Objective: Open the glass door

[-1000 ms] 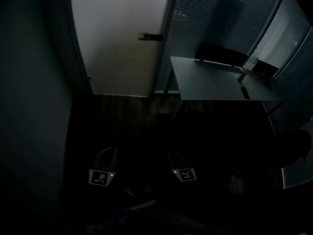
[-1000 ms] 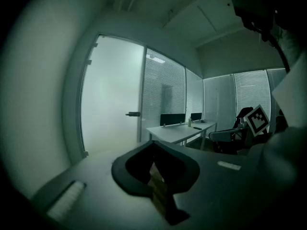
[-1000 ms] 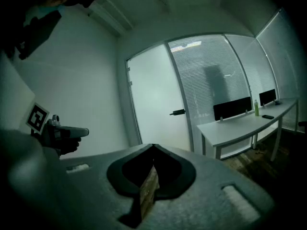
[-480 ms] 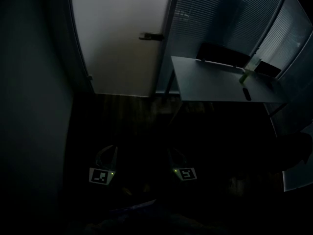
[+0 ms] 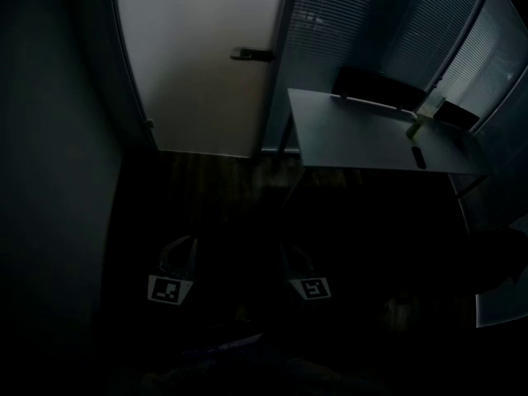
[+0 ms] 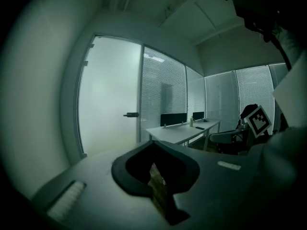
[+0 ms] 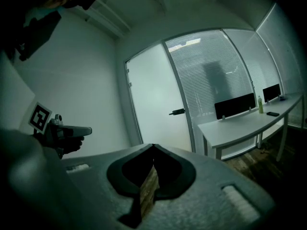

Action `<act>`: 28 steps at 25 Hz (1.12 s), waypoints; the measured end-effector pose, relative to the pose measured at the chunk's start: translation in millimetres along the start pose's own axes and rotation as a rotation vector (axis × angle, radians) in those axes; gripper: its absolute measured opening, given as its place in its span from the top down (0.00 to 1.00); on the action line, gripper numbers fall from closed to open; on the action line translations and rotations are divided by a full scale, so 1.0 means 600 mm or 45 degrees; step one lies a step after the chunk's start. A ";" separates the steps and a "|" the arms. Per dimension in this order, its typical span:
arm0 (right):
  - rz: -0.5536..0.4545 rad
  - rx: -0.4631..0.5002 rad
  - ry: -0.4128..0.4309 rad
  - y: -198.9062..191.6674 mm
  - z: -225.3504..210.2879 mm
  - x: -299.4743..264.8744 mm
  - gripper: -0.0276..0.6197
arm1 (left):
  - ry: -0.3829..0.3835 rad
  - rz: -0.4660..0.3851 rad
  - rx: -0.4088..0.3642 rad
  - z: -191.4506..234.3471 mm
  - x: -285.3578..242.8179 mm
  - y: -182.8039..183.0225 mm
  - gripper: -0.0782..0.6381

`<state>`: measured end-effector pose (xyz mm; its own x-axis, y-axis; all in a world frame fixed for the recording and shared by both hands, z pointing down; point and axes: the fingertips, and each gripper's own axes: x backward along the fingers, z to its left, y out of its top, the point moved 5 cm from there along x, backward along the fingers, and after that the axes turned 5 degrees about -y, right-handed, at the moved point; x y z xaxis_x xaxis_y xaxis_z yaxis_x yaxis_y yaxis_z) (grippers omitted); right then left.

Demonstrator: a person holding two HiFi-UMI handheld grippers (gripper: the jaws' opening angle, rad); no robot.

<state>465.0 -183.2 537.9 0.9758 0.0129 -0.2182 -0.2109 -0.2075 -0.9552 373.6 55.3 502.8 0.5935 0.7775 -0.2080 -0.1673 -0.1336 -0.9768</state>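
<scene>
Approach phase, nothing gripped.
Pale frosted glass door point(image 5: 198, 64) fills upper left, shut; white rectangular desk point(image 5: 355, 134) upper right; dark lever handle point(image 5: 252, 54) on door's right edge. Left gripper point(image 5: 176, 258), right gripper point(image 5: 295, 261) lower centre, both pinched together, empty. Risk: closed jaws could skid off handle.

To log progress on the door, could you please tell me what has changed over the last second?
Both the left gripper and right gripper have drifted slightly forward, towards the glass door; the head view shifted with them. Nothing was gripped or released. Unchanged: both jaws closed and empty, door shut, handle untouched, desk as before.
</scene>
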 end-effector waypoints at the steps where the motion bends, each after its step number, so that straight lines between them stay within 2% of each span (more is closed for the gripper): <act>1: 0.002 0.004 0.008 0.001 -0.006 0.001 0.96 | 0.007 -0.002 -0.006 -0.004 -0.002 0.003 0.89; 5: 0.008 -0.001 0.021 0.000 -0.023 -0.008 0.95 | 0.021 0.003 -0.015 -0.008 -0.013 0.005 0.89; 13: 0.024 0.004 0.030 0.010 -0.039 -0.091 0.96 | 0.005 0.009 -0.022 0.039 -0.088 0.014 0.88; 28: 0.047 -0.002 -0.073 0.080 -0.061 -0.329 0.95 | -0.091 0.018 -0.014 0.229 -0.293 0.076 0.89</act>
<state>264.7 -231.6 542.3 0.9624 0.0609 -0.2647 -0.2469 -0.2101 -0.9460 153.4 -2.9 502.0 0.5335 0.8173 -0.2178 -0.1665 -0.1509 -0.9744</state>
